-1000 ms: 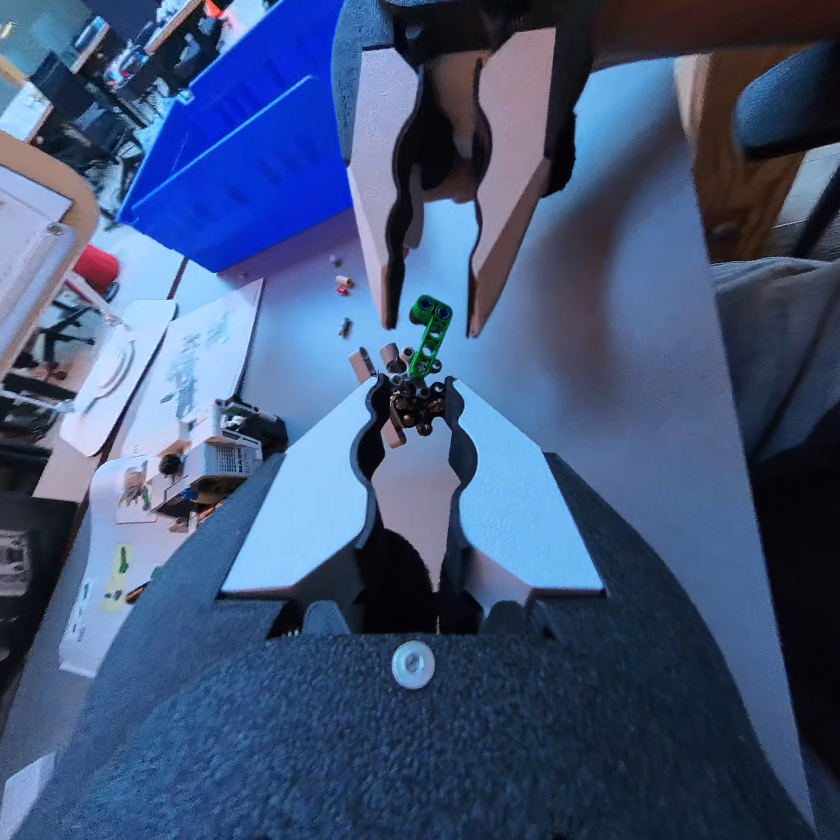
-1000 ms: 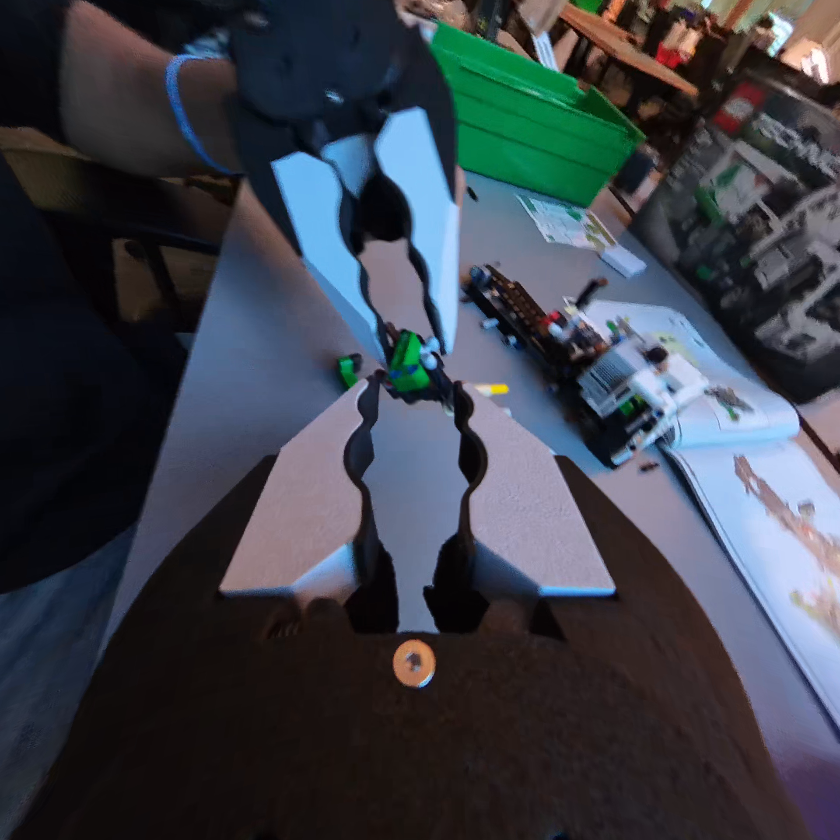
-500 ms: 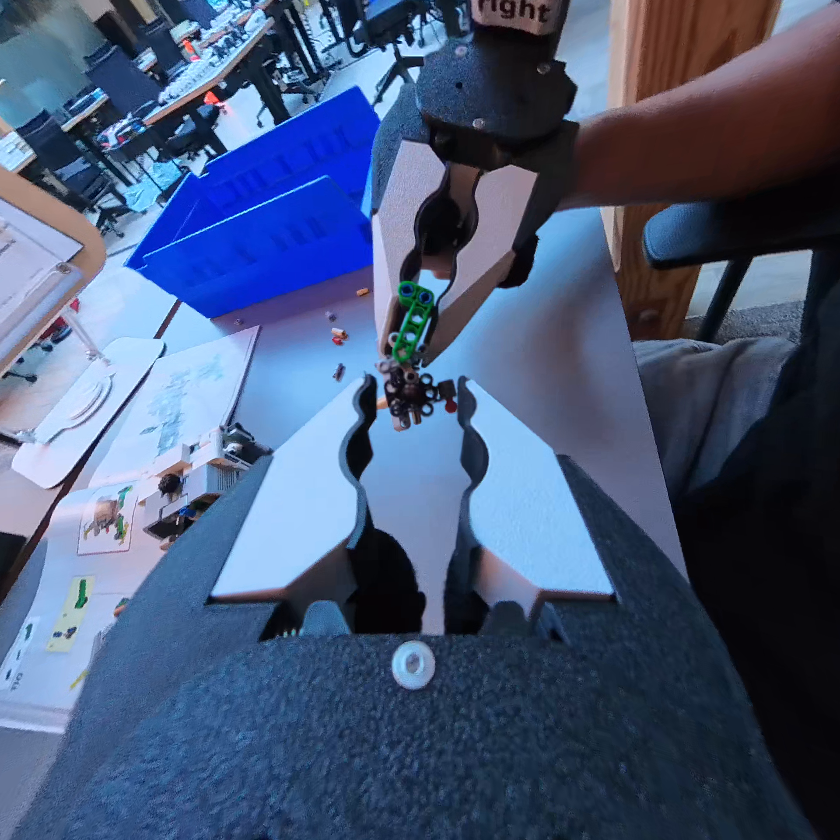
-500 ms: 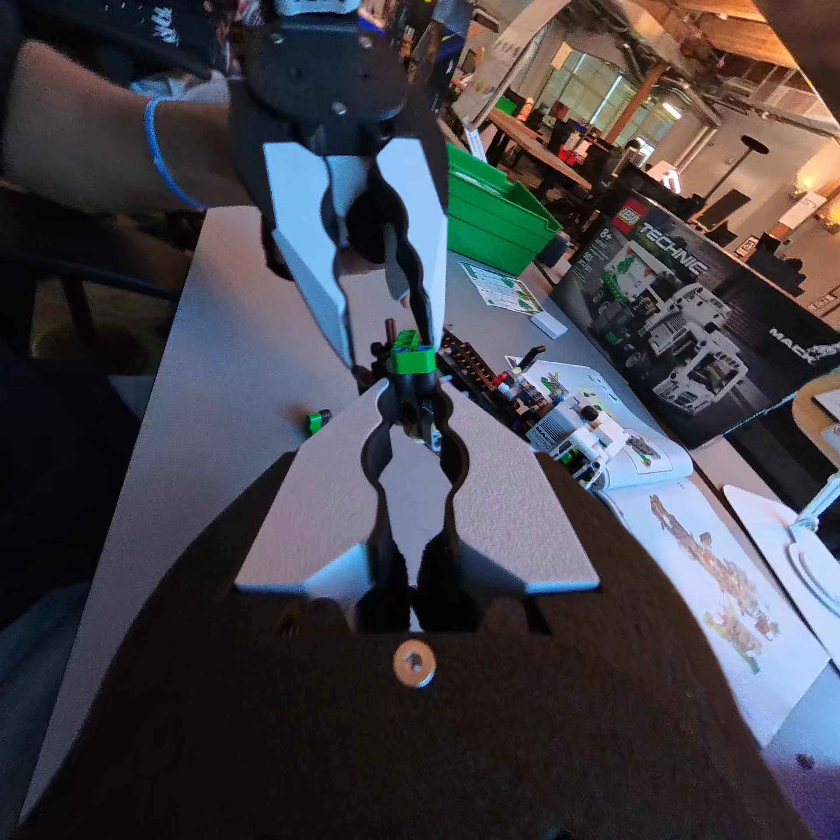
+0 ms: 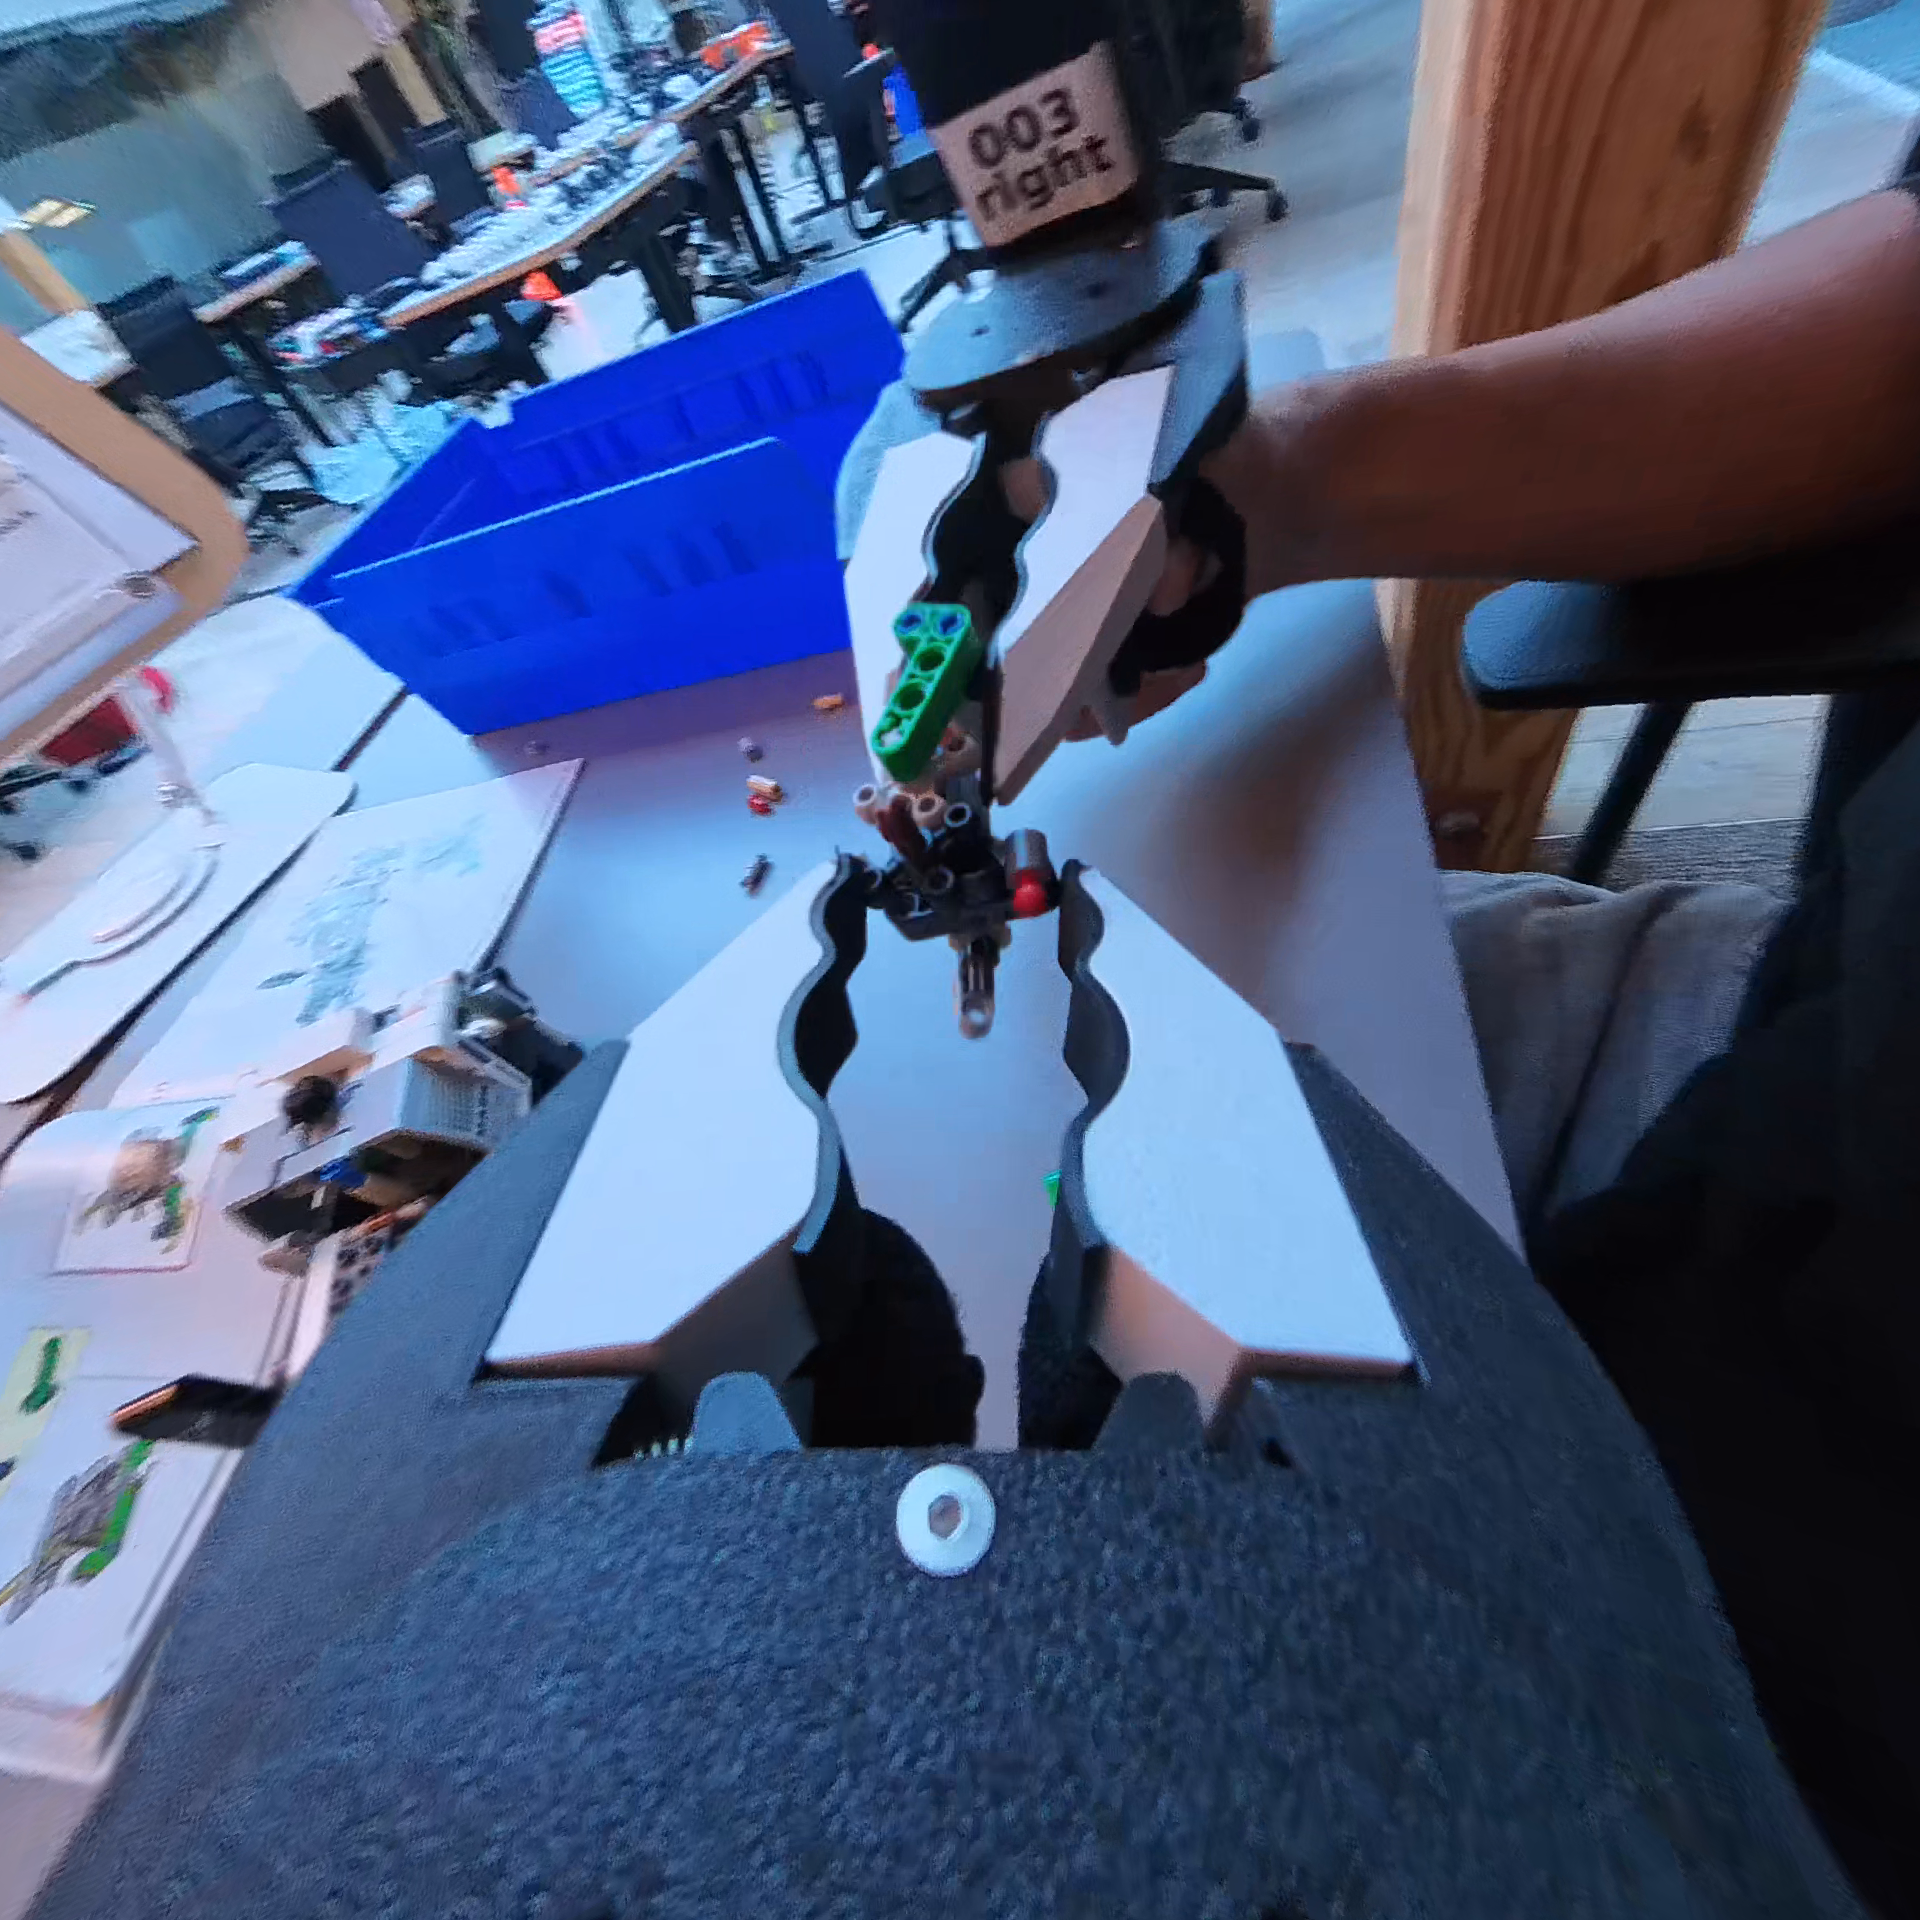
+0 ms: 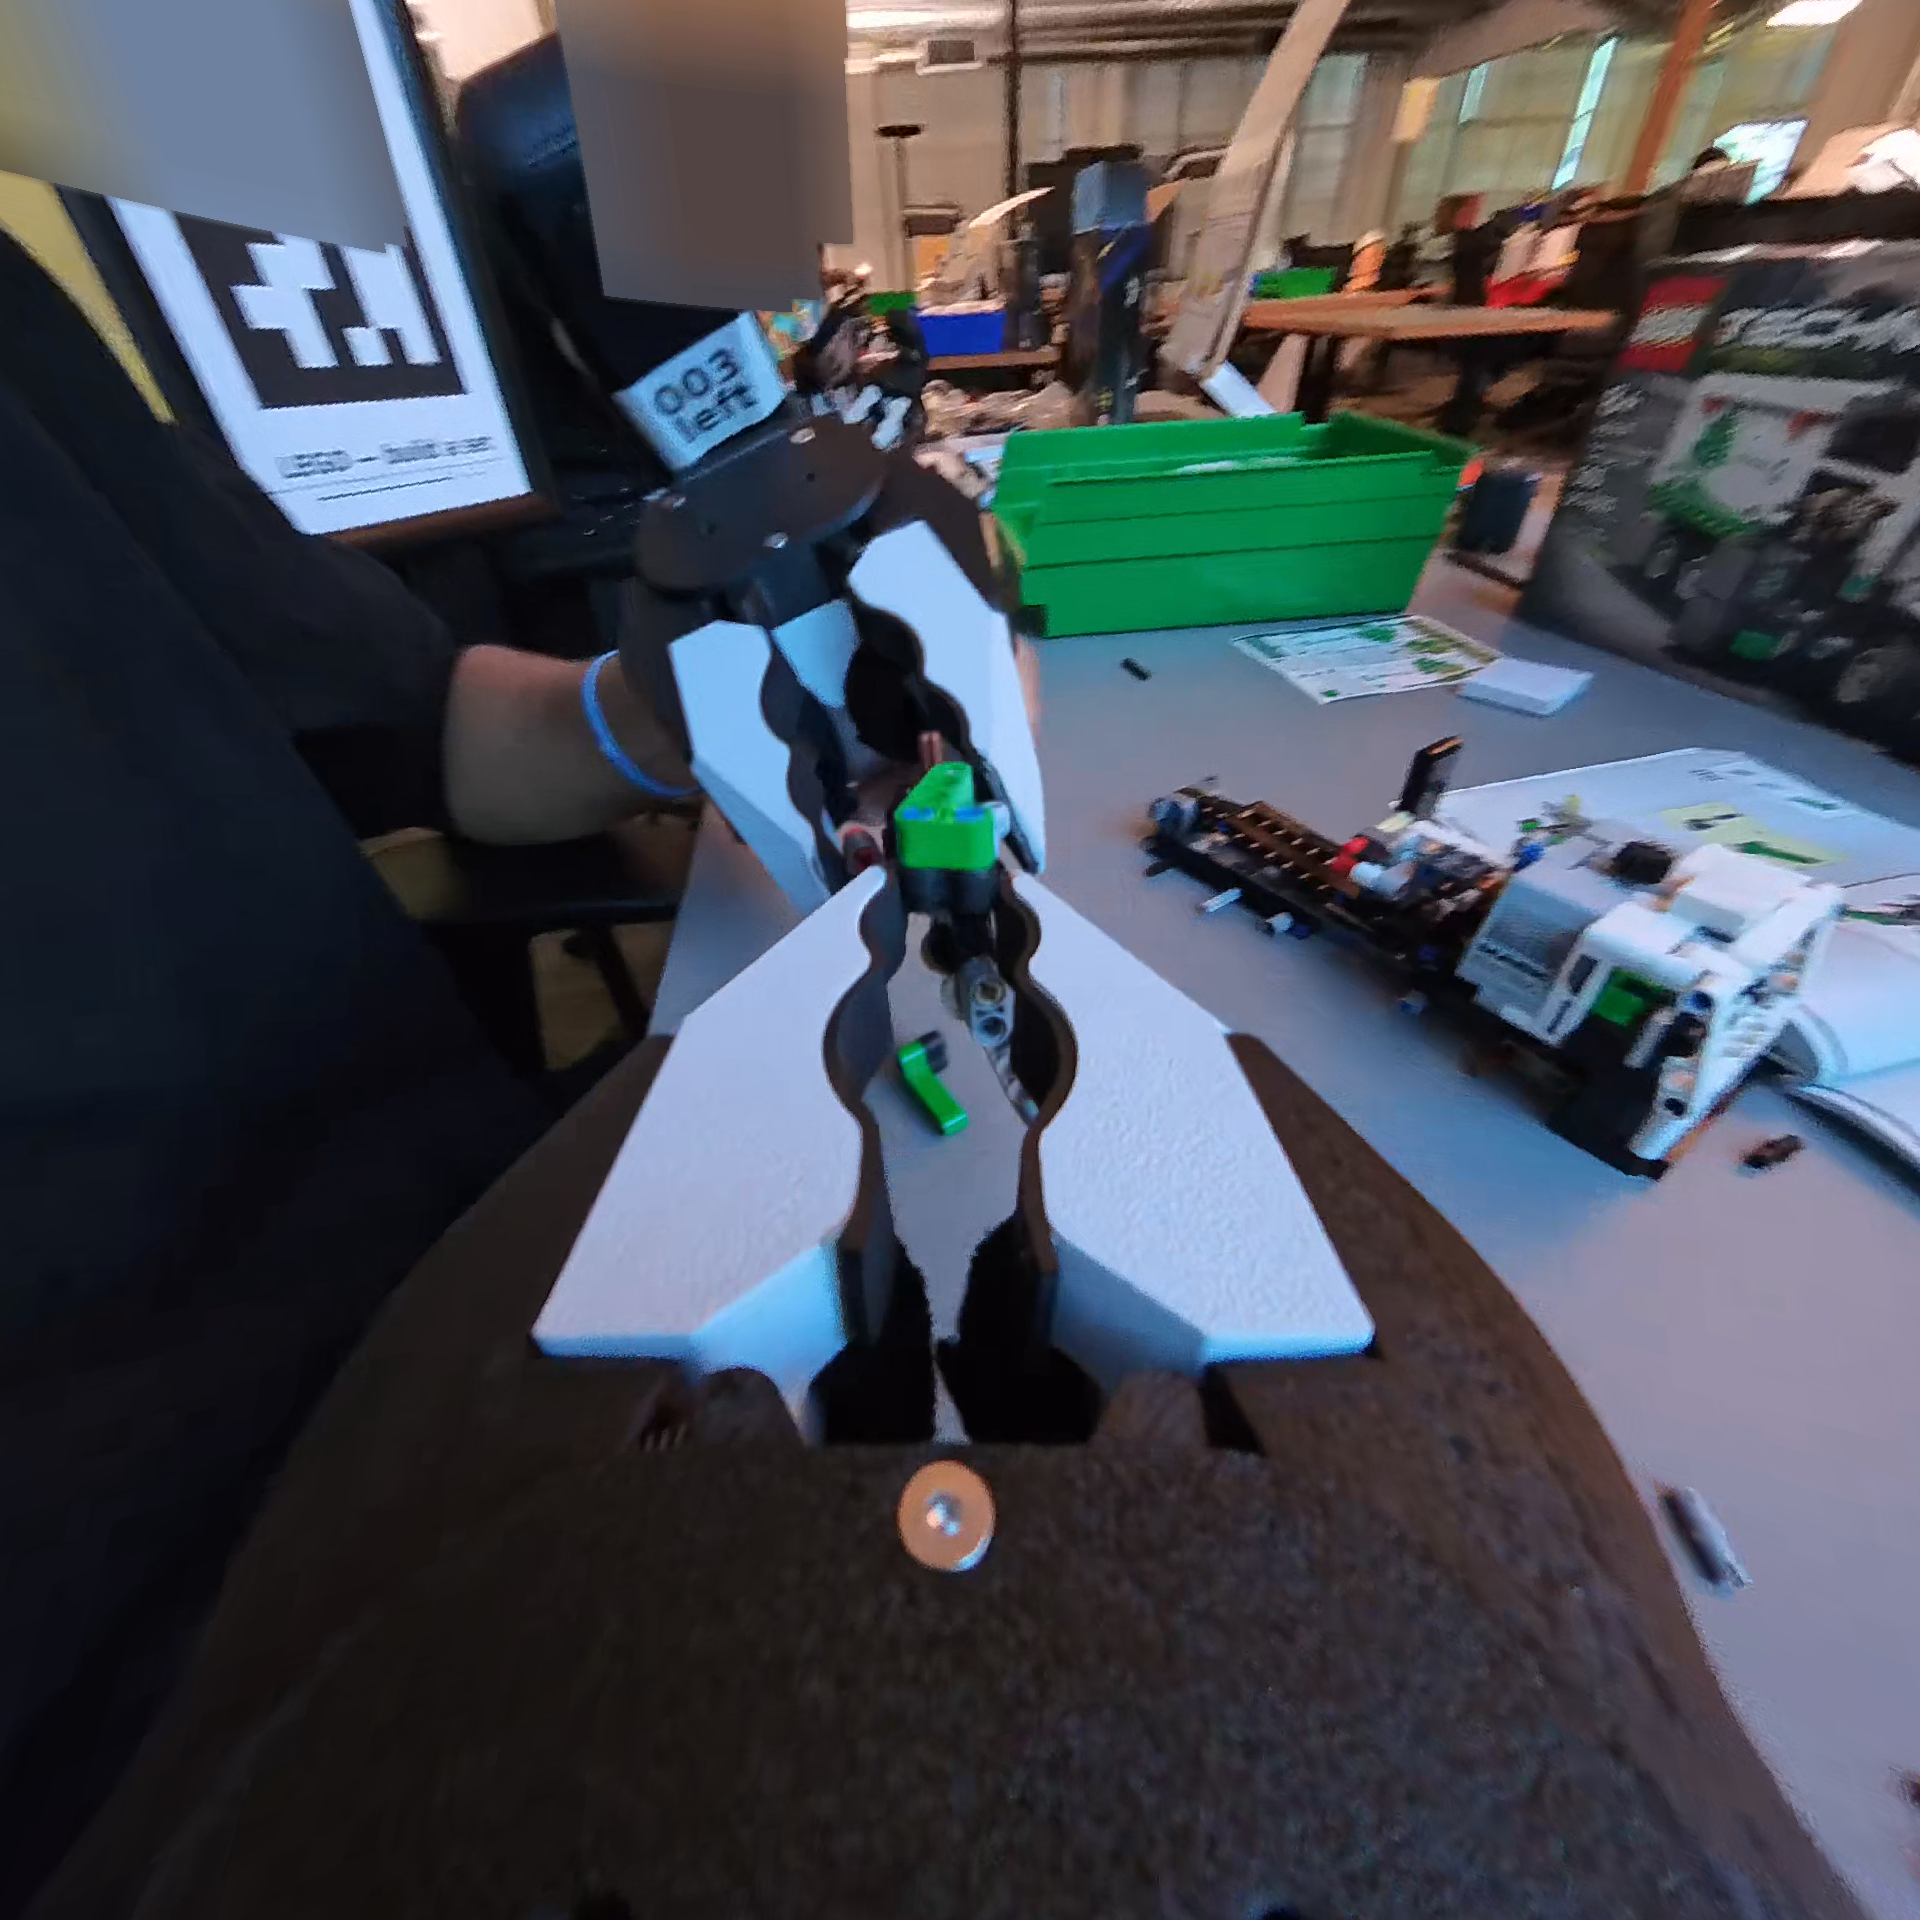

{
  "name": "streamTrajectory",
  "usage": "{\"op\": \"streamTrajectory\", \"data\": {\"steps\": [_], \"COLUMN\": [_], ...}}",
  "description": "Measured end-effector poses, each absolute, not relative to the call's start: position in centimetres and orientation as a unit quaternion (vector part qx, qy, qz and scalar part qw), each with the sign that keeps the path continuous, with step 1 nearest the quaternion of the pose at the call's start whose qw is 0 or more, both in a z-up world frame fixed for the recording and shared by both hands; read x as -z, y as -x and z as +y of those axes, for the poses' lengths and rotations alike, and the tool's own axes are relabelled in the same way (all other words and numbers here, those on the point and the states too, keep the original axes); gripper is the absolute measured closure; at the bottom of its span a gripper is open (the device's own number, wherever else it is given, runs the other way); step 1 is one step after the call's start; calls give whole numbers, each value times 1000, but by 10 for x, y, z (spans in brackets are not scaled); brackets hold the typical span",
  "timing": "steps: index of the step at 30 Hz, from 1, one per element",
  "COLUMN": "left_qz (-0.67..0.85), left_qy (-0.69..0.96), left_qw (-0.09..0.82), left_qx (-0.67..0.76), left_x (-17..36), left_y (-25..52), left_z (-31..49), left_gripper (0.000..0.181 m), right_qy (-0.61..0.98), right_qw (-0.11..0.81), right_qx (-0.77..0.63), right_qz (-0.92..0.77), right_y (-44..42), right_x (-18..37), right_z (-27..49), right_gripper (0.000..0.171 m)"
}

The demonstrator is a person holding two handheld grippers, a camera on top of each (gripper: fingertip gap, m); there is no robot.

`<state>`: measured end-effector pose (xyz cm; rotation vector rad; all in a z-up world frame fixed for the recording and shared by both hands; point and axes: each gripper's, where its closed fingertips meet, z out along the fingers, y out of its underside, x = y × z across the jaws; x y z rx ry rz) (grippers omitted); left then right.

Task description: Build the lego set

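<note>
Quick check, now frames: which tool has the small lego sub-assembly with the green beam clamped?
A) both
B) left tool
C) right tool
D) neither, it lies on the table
C: in the left wrist view the right tool pinches the lego sub-assembly, while the left tool stands open around its lower end.

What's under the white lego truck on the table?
An open instruction booklet lies under the white lego truck's front end. Its dark chassis stretches left on the bare grey table. The pages directly beneath are covered.
</note>
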<state>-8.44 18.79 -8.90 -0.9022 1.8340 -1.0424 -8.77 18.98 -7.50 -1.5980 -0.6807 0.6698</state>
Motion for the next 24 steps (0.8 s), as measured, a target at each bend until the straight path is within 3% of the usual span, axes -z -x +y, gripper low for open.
{"op": "streamTrajectory", "data": {"steps": [5,15,20,24], "left_qz": [734,645,552,560], "left_qy": [341,352,413,411], "left_qw": [347,215,184,197], "left_qx": [474,643,701,692], "left_x": [81,51,45,50], "left_y": [91,95,83,80], "left_z": [180,180,205,202], "left_gripper": [148,149,150,150], "right_qy": [695,634,708,707], "right_qw": [551,577,585,594], "right_qx": [-336,-443,-349,-337], "right_qz": [-316,-263,-187,-183], "right_y": [92,89,71,75], "right_x": [73,35,59,59], "right_z": [184,175,199,203], "right_gripper": [149,144,131,138]}}
